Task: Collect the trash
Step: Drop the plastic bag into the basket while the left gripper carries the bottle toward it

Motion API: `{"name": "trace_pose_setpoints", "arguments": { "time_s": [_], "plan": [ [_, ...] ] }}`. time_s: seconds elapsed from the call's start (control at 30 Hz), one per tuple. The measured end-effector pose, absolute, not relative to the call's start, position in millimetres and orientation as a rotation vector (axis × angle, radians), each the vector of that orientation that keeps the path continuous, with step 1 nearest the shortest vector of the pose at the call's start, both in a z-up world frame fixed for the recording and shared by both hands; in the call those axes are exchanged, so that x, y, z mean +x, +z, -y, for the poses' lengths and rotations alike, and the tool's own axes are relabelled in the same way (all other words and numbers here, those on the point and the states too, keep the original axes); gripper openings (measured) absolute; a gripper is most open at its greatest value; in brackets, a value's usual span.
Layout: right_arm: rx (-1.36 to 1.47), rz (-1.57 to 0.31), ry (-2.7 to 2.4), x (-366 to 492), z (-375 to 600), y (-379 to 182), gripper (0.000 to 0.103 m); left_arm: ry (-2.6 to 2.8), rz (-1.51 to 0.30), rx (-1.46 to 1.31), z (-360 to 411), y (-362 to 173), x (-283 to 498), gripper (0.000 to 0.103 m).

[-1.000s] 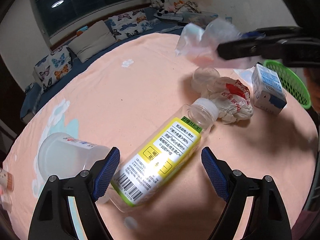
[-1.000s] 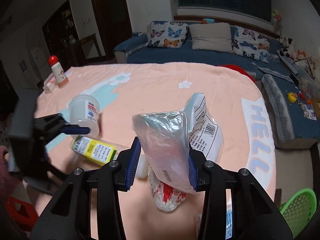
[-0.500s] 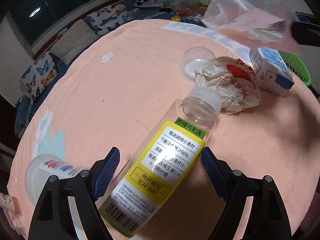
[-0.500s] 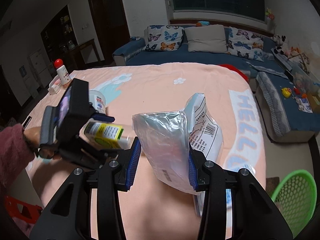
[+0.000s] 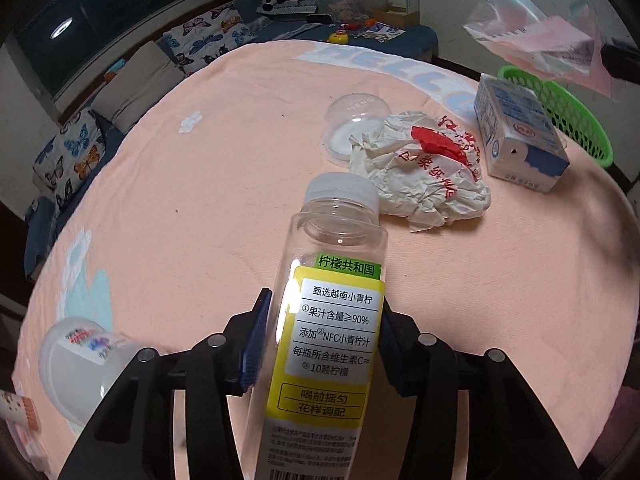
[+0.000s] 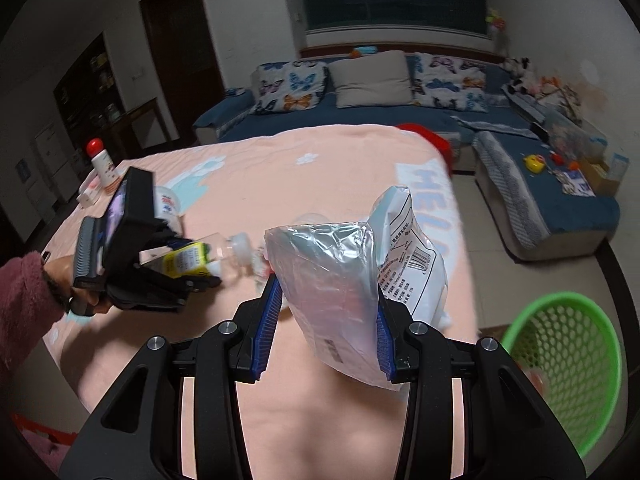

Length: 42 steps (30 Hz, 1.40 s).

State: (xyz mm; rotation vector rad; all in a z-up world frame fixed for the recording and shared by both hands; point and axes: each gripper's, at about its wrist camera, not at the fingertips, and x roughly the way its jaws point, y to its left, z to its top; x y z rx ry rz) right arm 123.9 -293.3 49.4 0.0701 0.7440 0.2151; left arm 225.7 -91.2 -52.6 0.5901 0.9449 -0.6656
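— On the peach-covered bench (image 5: 200,208), what does the left wrist view show that the right one misses?

— Detail close up. The left claw (image 5: 320,344) has a clear juice bottle (image 5: 332,320) with a yellow label between its blue pads (image 5: 254,344); the jaws are closing and the pads already sit against the bottle's sides. Its white cap points away from the camera, toward a crumpled white paper wrapper (image 5: 424,176) with red print. Just beyond the wrapper lies a clear dome lid (image 5: 352,120), and to the right of it a blue-and-white milk carton (image 5: 516,136) — all resting on the cloth. A white plastic cup (image 5: 80,364) lies on its side at the lower left.

— And the right wrist view?

— The right claw (image 6: 324,324) is clenched on a crinkled plastic bag (image 6: 344,280), clear on one side and white with a barcode on the other. That view also takes in the person's left hand (image 6: 76,280) in a dark red sleeve, holding the other tool with the bottle (image 6: 196,256) raised a little off the cloth. Only here is the inside of the green basket (image 6: 568,364) visible, standing on the floor at the lower right, beside the bench's edge.

— Does the bag appear from the left side?

— Yes, at the upper right, hanging above the basket's rim (image 5: 560,100), though the claw holding it is mostly cut off there.
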Motion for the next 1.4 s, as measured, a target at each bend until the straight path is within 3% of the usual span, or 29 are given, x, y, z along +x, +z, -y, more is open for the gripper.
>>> {"name": "trace_pose_setpoints", "arguments": {
  "time_s": [0.53, 0.87, 0.93, 1.0, 1.4],
  "plan": [
    [0.204, -0.786, -0.118, 74, 428, 17, 0.043, -0.633, -0.913, 0.481, 65, -25, 176, 0.044],
    [0.346, -0.882, -0.285, 64, 501, -37, 0.045, -0.762, -0.8, 0.454, 116, 28, 151, 0.044],
    [0.368, -0.889, -0.287, 62, 509, -43, 0.049, -0.802, -0.791, 0.441, 135, 36, 149, 0.044],
    [0.382, -0.881, -0.297, 61, 515, -45, 0.067, -0.837, -0.77, 0.446, 159, 41, 145, 0.044],
    [0.383, -0.781, -0.338, 13, 530, -23, 0.074, -1.027, -0.78, 0.473, 323, 38, 140, 0.044]
  ]
}}
